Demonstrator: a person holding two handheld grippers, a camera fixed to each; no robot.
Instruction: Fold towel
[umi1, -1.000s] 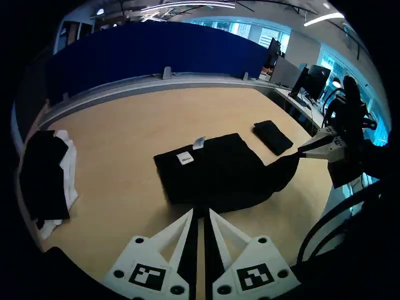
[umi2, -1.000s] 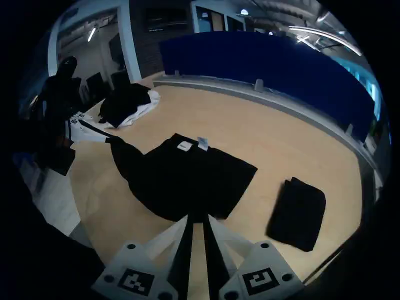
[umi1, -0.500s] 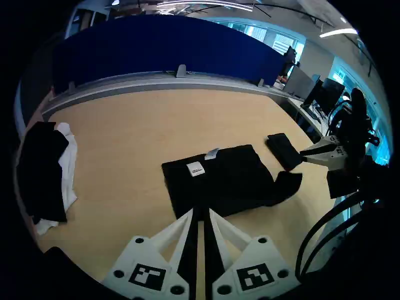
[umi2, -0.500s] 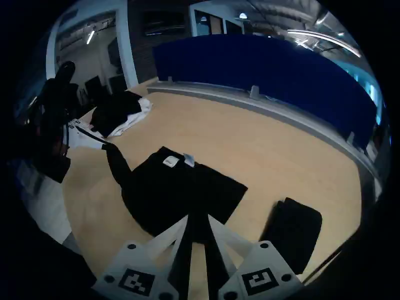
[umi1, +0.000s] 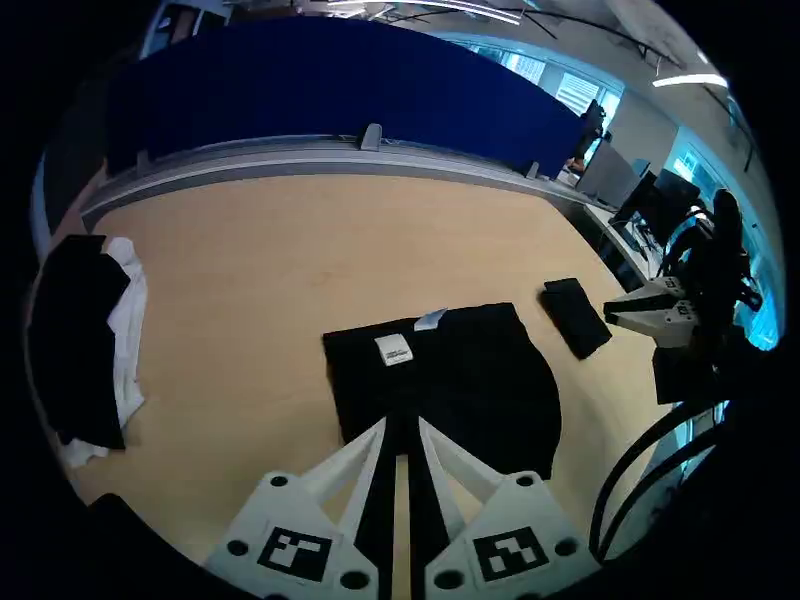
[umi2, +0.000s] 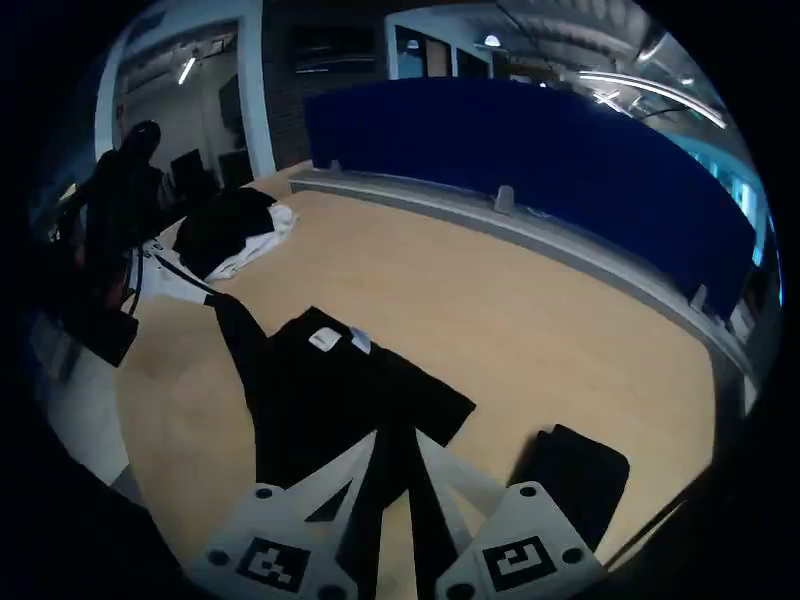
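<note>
Flanking black towel on table: folded dark cloth, black-and-white pile.

The towel has its near edge partly hidden behind the left claw.

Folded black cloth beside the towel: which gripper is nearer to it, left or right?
Right. The right gripper sits just beside the folded black cloth. The left gripper is on the other side of the towel, gripping a raised corner of it.
</note>
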